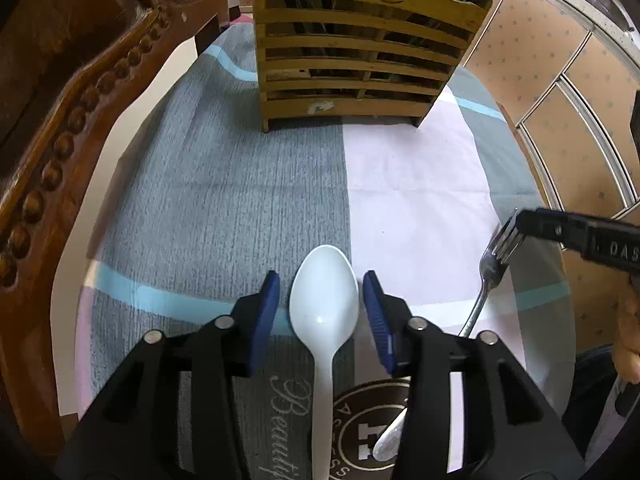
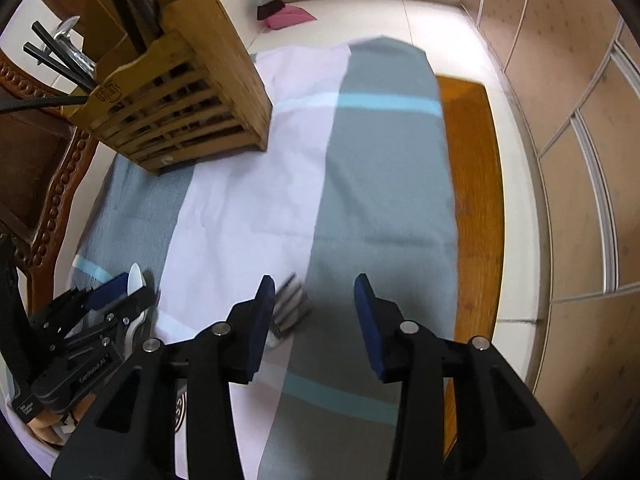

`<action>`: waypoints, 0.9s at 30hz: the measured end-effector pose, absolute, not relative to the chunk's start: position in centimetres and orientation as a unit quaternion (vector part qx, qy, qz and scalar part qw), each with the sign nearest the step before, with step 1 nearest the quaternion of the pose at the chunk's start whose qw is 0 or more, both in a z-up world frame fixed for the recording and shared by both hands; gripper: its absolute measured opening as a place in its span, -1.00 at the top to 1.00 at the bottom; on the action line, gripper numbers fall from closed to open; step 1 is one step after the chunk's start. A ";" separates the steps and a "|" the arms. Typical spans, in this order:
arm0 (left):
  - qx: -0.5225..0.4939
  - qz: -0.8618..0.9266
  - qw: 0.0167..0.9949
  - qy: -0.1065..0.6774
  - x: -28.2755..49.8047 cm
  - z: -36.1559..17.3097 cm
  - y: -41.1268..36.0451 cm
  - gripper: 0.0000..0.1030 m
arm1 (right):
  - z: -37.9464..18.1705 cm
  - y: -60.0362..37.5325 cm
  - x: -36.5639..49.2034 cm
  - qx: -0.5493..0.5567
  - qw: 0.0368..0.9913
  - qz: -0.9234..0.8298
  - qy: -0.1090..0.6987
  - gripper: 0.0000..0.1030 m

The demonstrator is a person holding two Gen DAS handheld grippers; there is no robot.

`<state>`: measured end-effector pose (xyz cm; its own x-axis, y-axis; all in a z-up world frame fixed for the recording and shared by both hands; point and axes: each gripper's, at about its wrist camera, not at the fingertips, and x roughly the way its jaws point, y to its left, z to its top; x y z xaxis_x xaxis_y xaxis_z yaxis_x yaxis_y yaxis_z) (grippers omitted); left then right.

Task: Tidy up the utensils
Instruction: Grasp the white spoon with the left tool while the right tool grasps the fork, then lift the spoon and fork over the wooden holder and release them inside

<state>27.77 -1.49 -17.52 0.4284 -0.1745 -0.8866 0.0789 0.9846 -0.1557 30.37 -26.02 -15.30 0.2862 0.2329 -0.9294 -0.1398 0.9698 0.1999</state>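
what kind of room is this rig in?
Likely a home dining area: a cloth-covered table with a bamboo utensil holder, a carved wooden chair beside it, and a broom on the tiled floor.

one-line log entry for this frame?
left tongs: open, straddling white spoon | right tongs: open, beside metal fork | wooden utensil holder: upright on cloth

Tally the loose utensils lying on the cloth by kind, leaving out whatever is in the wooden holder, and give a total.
White plastic spoon: 1, between the open fingers of the left hand-held gripper
Metal fork: 1
Metal spoon: 1, partly hidden behind the gripper body
Total: 3
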 end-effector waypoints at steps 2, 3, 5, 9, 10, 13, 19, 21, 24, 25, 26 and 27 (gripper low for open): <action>-0.040 -0.077 0.845 0.528 28.0 -17.5 -2.0 0.07 | -15.6 -26.2 30.0 0.042 0.798 0.116 0.589 0.19; -0.036 -0.077 0.845 0.528 28.1 -17.5 -2.3 0.06 | -15.7 -26.1 29.9 0.041 0.797 0.117 0.591 0.20; -0.026 -0.074 0.845 0.530 28.3 -17.7 -2.8 0.06 | -16.0 -26.0 29.6 0.035 0.794 0.117 0.595 0.20; -0.011 -0.062 0.846 0.530 28.7 -18.0 -3.5 0.35 | -16.3 -25.2 29.3 0.014 0.796 0.117 0.594 0.22; -0.017 -0.065 0.848 0.526 28.7 -17.7 -3.4 0.36 | -16.3 -25.1 29.2 0.012 0.797 0.119 0.592 0.48; -0.023 -0.065 0.859 0.508 28.4 -16.7 -3.0 0.36 | -16.0 -24.8 29.0 0.013 0.801 0.132 0.583 0.74; -0.050 -0.061 0.897 0.435 27.2 -11.5 -1.0 0.36 | -12.3 -24.3 28.2 0.005 0.841 0.140 0.523 0.88; -0.054 -0.057 0.907 0.413 26.6 -10.0 -0.6 0.36 | -10.5 -24.1 27.7 0.002 0.856 0.142 0.497 0.91; -0.057 -0.049 0.921 0.382 25.7 -7.8 -0.2 0.36 | -7.6 -23.4 26.7 -0.019 0.881 0.136 0.453 0.94; -0.055 -0.049 0.925 0.373 25.4 -7.1 -0.4 0.36 | -6.8 -23.5 26.7 -0.028 0.887 0.133 0.441 0.95; -0.054 -0.049 0.928 0.367 25.4 -6.7 -0.8 0.36 | -5.6 -23.0 26.4 -0.044 0.897 0.126 0.421 0.96; -0.051 -0.047 0.931 0.357 25.2 -6.0 -1.0 0.36 | -4.7 -22.6 26.0 -0.060 0.905 0.119 0.405 0.96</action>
<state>25.15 -0.96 -6.03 0.7404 -0.1247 -0.6605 0.0512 0.9903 -0.1295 25.99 -22.61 -4.70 0.6441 0.1677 -0.7464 -0.2646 0.9643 -0.0117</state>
